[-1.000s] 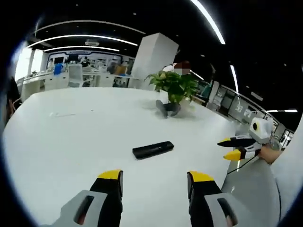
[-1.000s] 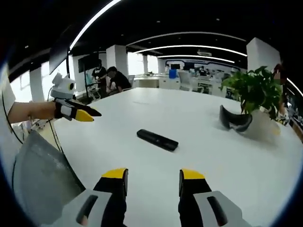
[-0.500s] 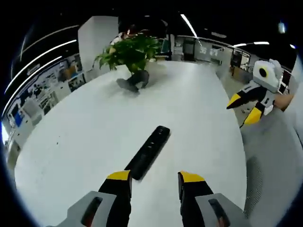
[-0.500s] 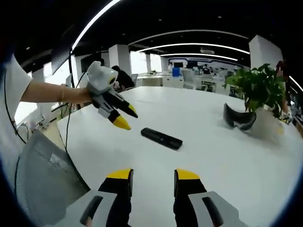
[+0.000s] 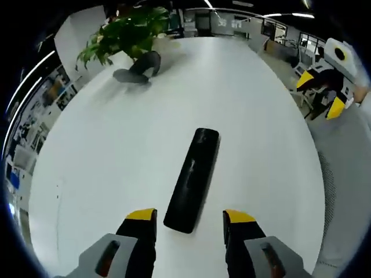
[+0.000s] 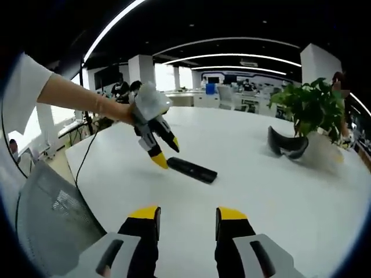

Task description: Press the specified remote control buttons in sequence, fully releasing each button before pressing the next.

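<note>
Both jaws of your left gripper stand spread apart and hold nothing; the near end of the remote control lies between their yellow tips, and I cannot tell if the tips touch it. In the left gripper view the remote is a long black bar flat on the white table, running from 6 o'clock up toward 12 o'clock with a slight lean to 1 o'clock. At 11 o'clock from it, well apart, a green plant stands, with a dark curved object just beside it on the table. At 2 o'clock your right gripper shows over the table edge, yellow tips apart.

Your right gripper in its own view also has the jaws spread, nothing between them, over bare table. The remote control lies at 12 o'clock from these jaws, near the middle of the table. Your left gripper comes in from 10 o'clock, pointing down, its tips just at the left end of the remote. The plant stands at 2 o'clock, the dark curved object at its base. A grey mesh chair back is at 8 o'clock
</note>
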Motion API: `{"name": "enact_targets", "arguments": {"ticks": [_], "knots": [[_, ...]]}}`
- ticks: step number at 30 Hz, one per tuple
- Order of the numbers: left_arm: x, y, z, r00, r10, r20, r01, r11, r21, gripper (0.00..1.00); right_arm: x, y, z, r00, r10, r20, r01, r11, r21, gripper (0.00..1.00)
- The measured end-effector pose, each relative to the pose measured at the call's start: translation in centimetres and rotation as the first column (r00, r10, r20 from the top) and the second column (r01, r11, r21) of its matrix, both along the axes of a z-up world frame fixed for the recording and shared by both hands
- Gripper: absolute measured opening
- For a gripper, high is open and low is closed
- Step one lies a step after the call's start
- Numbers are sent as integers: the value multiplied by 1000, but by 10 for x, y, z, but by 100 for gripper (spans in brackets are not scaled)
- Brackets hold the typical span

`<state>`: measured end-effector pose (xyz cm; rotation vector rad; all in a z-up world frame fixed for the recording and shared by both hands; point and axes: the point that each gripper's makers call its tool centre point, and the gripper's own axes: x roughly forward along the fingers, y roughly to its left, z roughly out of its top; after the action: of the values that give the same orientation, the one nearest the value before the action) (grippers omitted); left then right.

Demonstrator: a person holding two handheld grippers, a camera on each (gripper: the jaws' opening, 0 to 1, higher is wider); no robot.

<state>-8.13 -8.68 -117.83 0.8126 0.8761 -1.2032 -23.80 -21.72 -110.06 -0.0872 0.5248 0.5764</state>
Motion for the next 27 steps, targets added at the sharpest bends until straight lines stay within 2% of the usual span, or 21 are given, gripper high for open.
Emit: {"name": "enact_targets", "arguments": {"ticks": [2, 4, 7, 8, 9, 11, 13, 15, 19, 22, 24, 25, 27], "knots": [[2, -3, -4, 1000, -11, -13, 11, 1000, 19, 46, 0, 1, -2, 1000, 5, -7, -5, 1000, -1, 36], [-1, 0, -10, 995, -100, -19, 101, 991, 88, 46, 0, 0, -3, 1000, 5, -13, -5, 1000, -6, 36], [-2, 5, -20, 987, -155, -36, 159, 974, 159, 42, 0, -3, -5, 1000, -7, -17, 6, 1000, -13, 34], [-4, -5, -18, 985, -163, -65, 169, 980, 107, 39, 1, -4, -5, 1000, -12, -19, 12, 1000, -10, 34], [1, -4, -18, 990, -135, -49, 140, 983, 122, 39, 1, -5, -5, 1000, -19, -21, 19, 1000, -5, 34], [1, -4, -19, 987, -144, -64, 151, 980, 127, 39, 1, -6, -6, 999, -23, -25, 23, 1000, -1, 34], [-5, -3, -20, 984, -141, -108, 155, 980, 129, 35, 1, -6, -7, 999, -25, -32, 25, 1000, -2, 34], [-4, -1, -20, 981, -176, -82, 186, 971, 148, 24, 0, -6, -8, 999, -25, -33, 25, 1000, -8, 33], [-6, 0, -20, 984, -169, -60, 176, 974, 143, 24, 0, -7, -9, 999, -26, -37, 25, 1000, -16, 33], [-7, -1, -20, 986, -158, -60, 167, 971, 173, 24, -1, -6, -12, 999, -21, -46, 20, 999, -28, 33], [-8, -1, -20, 983, -178, -49, 185, 963, 198, 23, -2, -5, -13, 999, -11, -47, 9, 999, -38, 33], [-11, 0, -19, 976, -213, -47, 218, 954, 208, 23, -2, -4, -13, 999, -6, -46, 4, 999, -43, 33], [-18, 5, -19, 975, -214, -68, 223, 952, 211, 23, -2, -5, -13, 999, -6, -43, 4, 999, -49, 33]]}}
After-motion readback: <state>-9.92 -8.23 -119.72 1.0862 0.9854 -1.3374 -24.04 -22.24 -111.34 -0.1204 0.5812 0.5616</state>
